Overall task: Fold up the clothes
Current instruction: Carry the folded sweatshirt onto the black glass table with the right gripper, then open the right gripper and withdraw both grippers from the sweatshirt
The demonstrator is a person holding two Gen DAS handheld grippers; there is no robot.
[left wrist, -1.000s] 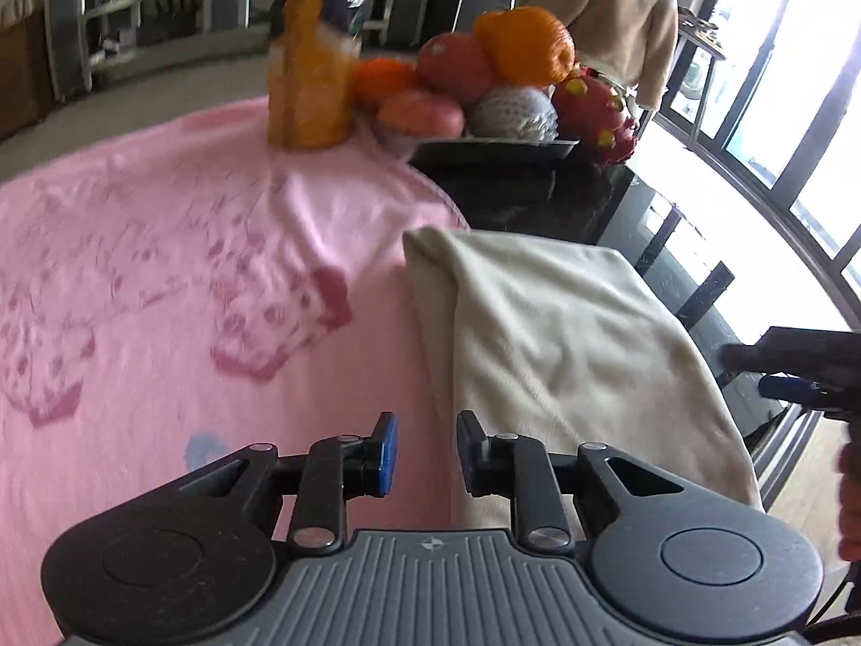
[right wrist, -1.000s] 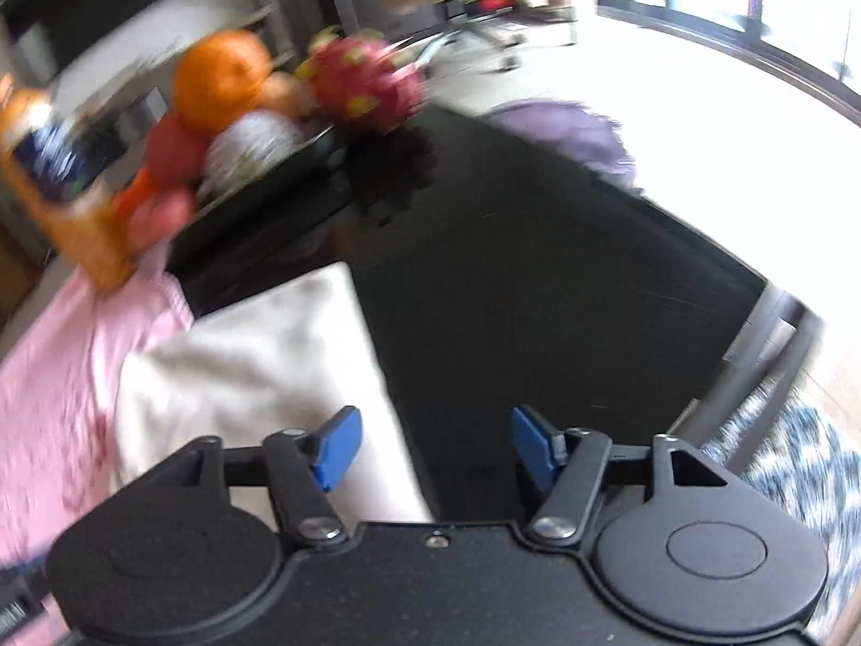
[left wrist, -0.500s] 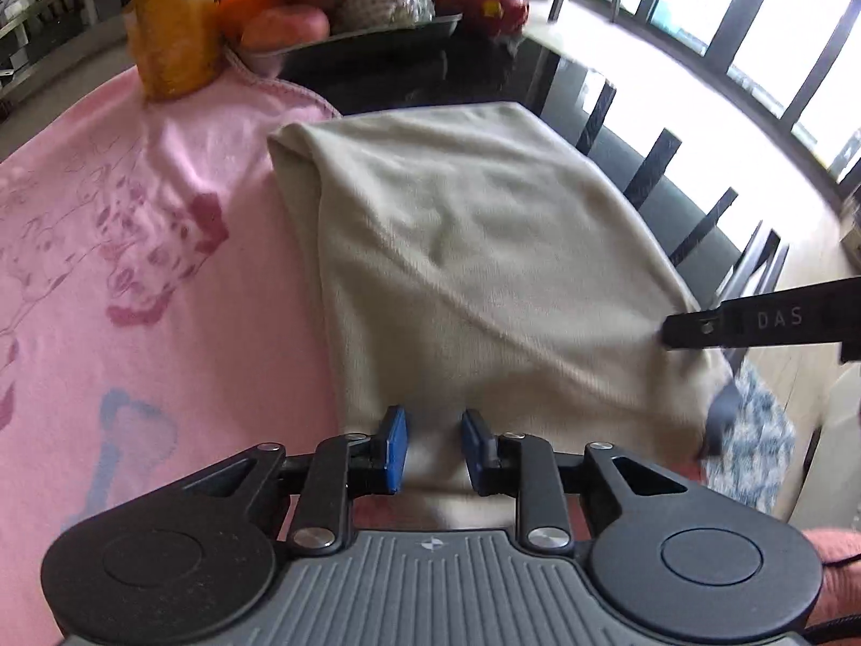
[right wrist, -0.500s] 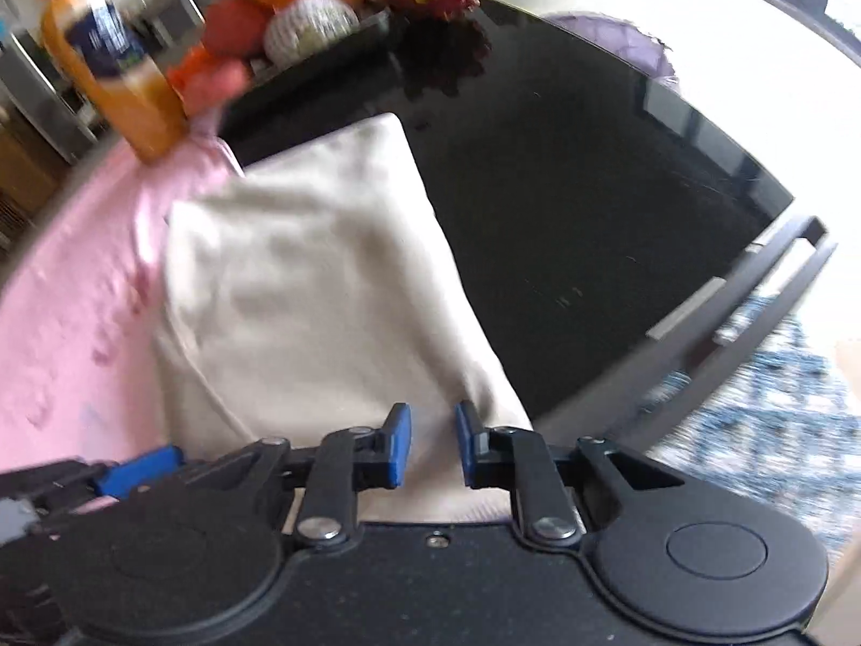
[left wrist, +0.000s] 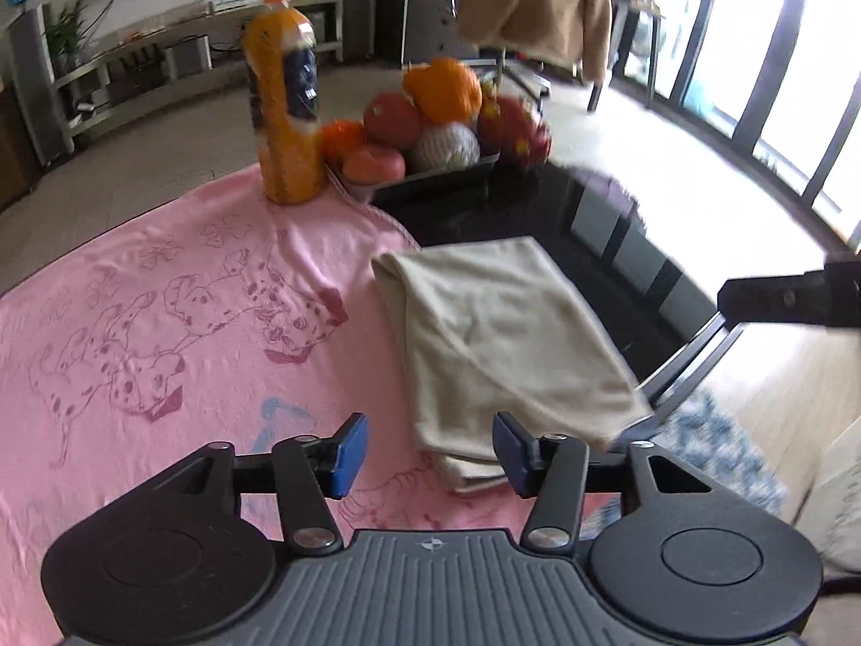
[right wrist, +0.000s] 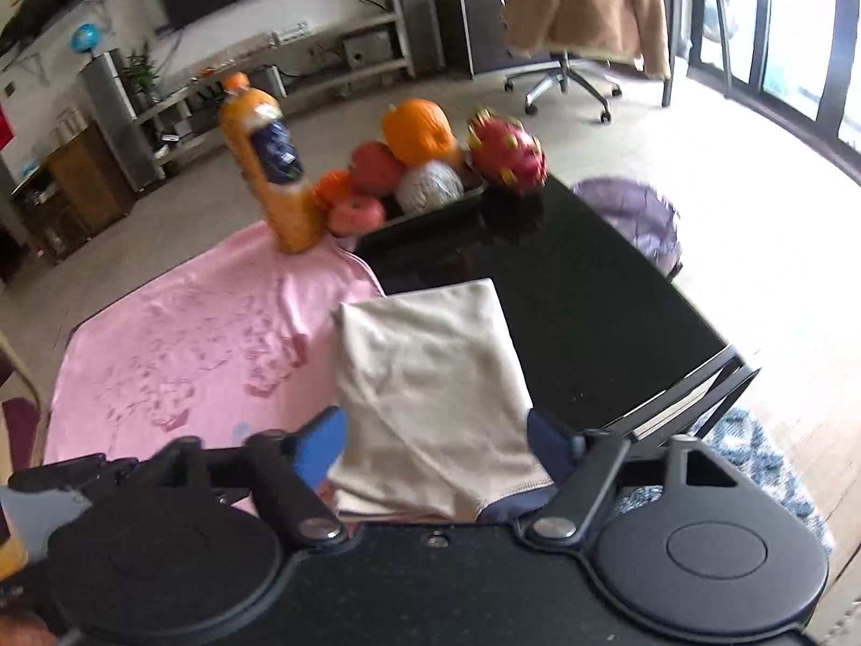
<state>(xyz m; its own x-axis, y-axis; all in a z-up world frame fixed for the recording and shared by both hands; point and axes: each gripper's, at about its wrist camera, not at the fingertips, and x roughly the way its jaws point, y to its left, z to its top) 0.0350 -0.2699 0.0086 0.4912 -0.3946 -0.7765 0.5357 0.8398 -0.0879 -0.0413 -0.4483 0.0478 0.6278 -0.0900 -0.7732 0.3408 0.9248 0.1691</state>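
A folded beige cloth lies on the table's right part, half on the pink dog-print blanket and half on the black tabletop. It also shows in the right wrist view. My left gripper is open and empty, raised just in front of the cloth's near edge. My right gripper is open and empty, its jaws wide either side of the cloth's near end, above it. The right gripper's tip shows at the right edge of the left wrist view.
An orange juice bottle stands at the blanket's far edge. A tray of fruit sits beside it on the black tabletop. The table's right edge drops to a patterned rug. A chair with a tan jacket stands beyond.
Both grippers have opened and let go of the beige cloth's near edge, then pulled back and up. The cloth lies folded on the table.
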